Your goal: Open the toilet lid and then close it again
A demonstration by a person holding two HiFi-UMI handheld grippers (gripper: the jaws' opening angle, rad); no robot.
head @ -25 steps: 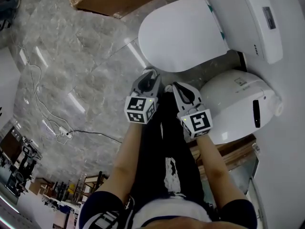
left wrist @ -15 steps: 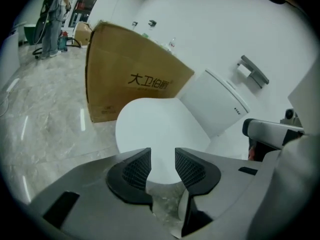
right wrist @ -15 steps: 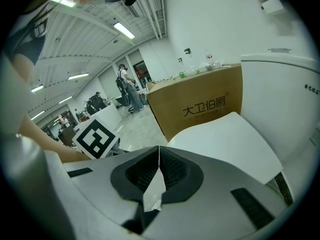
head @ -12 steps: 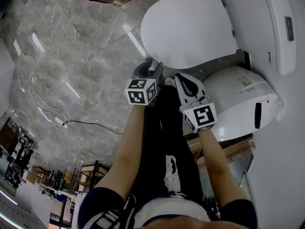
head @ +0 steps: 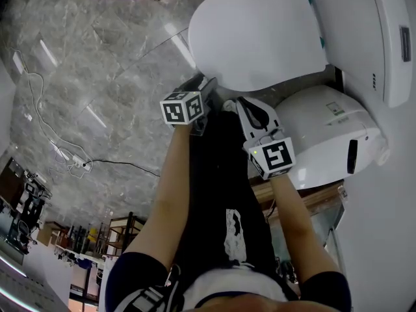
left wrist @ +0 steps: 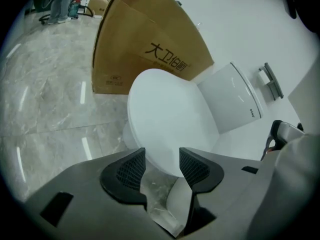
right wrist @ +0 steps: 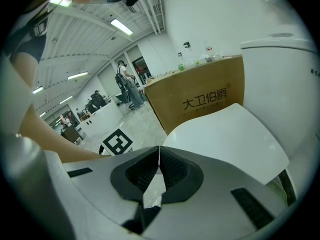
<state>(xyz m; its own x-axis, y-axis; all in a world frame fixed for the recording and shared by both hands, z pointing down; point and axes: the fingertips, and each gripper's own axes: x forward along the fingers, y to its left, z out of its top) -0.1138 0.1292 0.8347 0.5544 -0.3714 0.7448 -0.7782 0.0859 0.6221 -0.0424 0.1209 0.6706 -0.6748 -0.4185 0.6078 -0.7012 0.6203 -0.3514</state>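
White glossy plastic toilet lid (head: pixel 260 34), oval: it lay shut, flat over the bowl, with its hinge end against the white ceramic tank (head: pixel 364 25) and its rounded front lip toward me. Opening had not begun.

Handling, as I judged it: rigid, fairly light and slick on top. It looked likely to slide off the pads, and to slam if let go partway. I reckoned the best purchase was the front lip, farthest from the hinge, with one jaw under the edge and one over it.

Left gripper (left wrist: pixel 162 161): it hung near the lid's front edge without touching it. Its jaws were opening with nothing between them, and I saw the lip only beyond the gap.

Right gripper (right wrist: pixel 159 160): it sat beside the left one, jaws pressed together and empty.

White domed plastic unit (head: pixel 325 142): it stood just beside the bowl, on my right.

Brown cardboard box (left wrist: pixel 145 49), printed: it stood on the floor beyond the toilet.

Grey marble-pattern floor (head: pixel 97 64): a thin white cable (head: pixel 42 103) trailed well apart from the toilet.
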